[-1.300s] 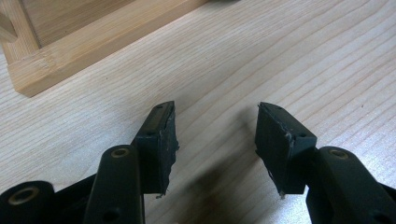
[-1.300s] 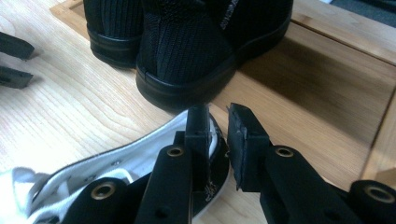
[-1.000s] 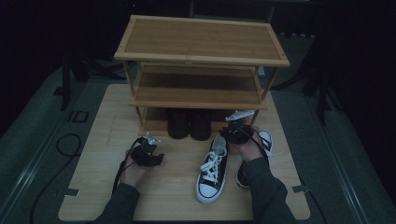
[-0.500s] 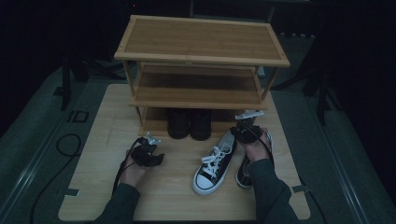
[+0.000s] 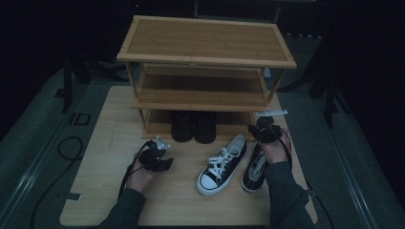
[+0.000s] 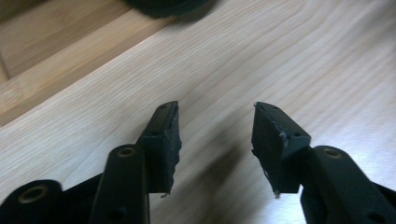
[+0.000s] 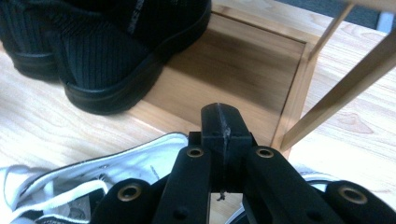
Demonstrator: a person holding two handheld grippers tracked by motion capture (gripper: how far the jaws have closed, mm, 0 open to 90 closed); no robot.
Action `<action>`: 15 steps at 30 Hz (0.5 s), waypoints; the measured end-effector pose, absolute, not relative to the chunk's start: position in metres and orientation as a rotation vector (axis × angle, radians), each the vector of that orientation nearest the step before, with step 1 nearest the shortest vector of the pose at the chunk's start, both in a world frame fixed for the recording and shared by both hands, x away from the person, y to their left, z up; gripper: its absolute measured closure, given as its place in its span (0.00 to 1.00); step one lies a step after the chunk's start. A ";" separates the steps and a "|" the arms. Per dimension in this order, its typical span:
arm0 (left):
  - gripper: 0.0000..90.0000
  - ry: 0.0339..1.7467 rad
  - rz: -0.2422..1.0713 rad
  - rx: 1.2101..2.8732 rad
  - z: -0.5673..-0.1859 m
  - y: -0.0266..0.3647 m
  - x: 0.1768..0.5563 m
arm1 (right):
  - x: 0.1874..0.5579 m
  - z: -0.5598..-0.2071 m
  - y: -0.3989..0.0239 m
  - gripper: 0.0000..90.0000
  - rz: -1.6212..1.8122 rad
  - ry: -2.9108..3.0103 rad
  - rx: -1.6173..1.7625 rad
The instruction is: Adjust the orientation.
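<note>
Bamboo rack (image 5: 205, 36) at the back, black boots (image 5: 193, 126) already on its bottom shelf. Two sneakers on the table in front: one (image 5: 222, 163) angled mid-table, one (image 5: 253, 167) under the right hand. Right gripper (image 5: 264, 129) hovers over that second one's heel, jaws just pinched fully together with nothing between them. Left gripper (image 5: 155, 157) rests over bare table, jaws half apart, empty. Looks like the pick-up step: next, open the right jaws, drop onto the heel collar, clamp.
</note>
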State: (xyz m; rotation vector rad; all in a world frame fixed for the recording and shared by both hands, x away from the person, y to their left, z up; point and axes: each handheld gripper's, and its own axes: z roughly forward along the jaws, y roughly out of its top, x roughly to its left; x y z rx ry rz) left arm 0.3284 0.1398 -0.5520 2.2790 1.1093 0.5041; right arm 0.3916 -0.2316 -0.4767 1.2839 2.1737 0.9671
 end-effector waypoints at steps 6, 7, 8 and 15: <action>0.62 1.011 0.469 2.270 -0.539 0.122 0.317 | 0.390 -0.485 -0.229 1.00 0.944 2.213 1.260; 0.64 0.990 0.466 2.276 -0.536 0.117 0.315 | 0.389 -0.485 -0.229 0.99 0.939 2.216 1.260; 0.64 0.970 0.460 2.274 -0.534 0.112 0.312 | 0.389 -0.485 -0.229 0.99 0.938 2.218 1.255; 0.69 0.837 0.389 2.289 -0.523 0.079 0.295 | 0.383 -0.487 -0.232 0.95 0.932 2.231 1.252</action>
